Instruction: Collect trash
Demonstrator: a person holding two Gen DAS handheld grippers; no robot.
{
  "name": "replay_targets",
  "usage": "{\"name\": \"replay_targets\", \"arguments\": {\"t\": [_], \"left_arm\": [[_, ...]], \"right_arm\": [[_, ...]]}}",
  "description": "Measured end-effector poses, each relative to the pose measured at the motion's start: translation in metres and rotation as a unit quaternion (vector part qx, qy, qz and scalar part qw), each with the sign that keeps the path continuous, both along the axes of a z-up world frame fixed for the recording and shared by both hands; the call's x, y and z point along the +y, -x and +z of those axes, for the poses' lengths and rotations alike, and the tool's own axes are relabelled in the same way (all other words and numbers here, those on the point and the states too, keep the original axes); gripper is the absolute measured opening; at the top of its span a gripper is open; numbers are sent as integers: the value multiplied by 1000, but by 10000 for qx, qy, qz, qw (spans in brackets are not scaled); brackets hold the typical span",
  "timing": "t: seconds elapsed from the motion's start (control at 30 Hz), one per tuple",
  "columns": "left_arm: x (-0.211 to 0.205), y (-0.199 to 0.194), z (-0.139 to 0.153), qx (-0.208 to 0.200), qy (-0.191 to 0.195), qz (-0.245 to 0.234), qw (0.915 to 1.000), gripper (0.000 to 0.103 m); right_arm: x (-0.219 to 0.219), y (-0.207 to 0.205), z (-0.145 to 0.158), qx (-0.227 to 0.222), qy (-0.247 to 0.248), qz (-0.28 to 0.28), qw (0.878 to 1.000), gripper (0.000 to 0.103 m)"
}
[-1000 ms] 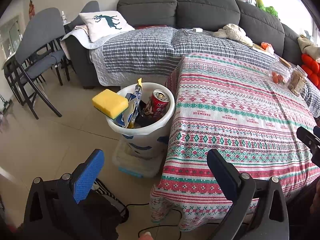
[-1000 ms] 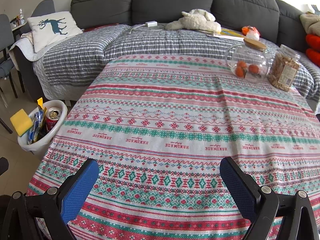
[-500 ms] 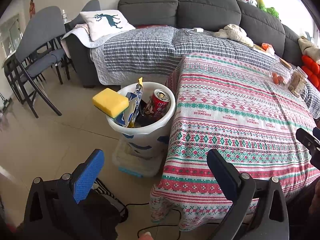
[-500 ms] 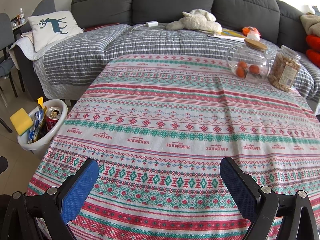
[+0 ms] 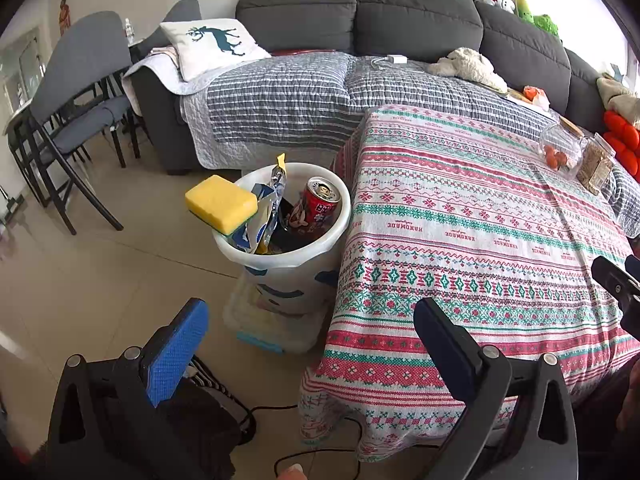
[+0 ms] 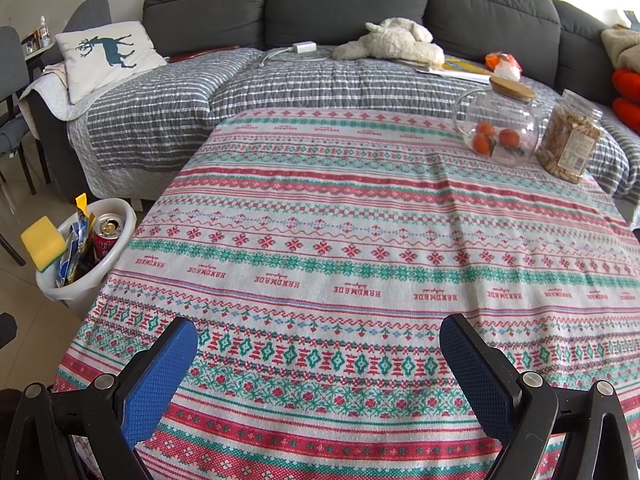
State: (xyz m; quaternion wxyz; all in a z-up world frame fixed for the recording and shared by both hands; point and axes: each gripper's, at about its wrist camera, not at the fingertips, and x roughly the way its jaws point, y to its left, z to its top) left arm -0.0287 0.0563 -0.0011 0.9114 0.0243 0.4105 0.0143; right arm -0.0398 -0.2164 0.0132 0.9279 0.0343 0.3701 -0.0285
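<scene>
A white trash bin (image 5: 320, 242) stands on the floor at the left edge of the table (image 5: 480, 240). In it are a yellow sponge (image 5: 221, 203) resting on the rim, a crumpled snack wrapper (image 5: 266, 208) and a red can (image 5: 316, 208). The bin (image 6: 108, 270) with the sponge (image 6: 42, 243) and can (image 6: 106, 236) also shows at the left of the right wrist view. My left gripper (image 5: 310, 330) is open and empty, low over the floor in front of the bin. My right gripper (image 6: 318, 356) is open and empty above the table's near edge.
A patterned cloth (image 6: 360, 240) covers the table. A glass jar with oranges (image 6: 498, 124) and a jar of snacks (image 6: 570, 144) stand at its far right. A grey sofa (image 5: 360, 20) lies behind, folding chairs (image 5: 76, 100) at left, a clear box (image 5: 268, 328) under the bin, cables (image 5: 320, 452) on the floor.
</scene>
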Motion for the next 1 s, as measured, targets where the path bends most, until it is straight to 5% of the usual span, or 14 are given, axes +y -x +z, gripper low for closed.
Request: {"name": "replay_targets", "arguments": {"t": [1.0], "left_arm": [[-3, 3, 1, -28, 24, 27, 10000, 103]], "right_arm": [[-1, 0, 0, 15, -29, -18, 10000, 100]]}}
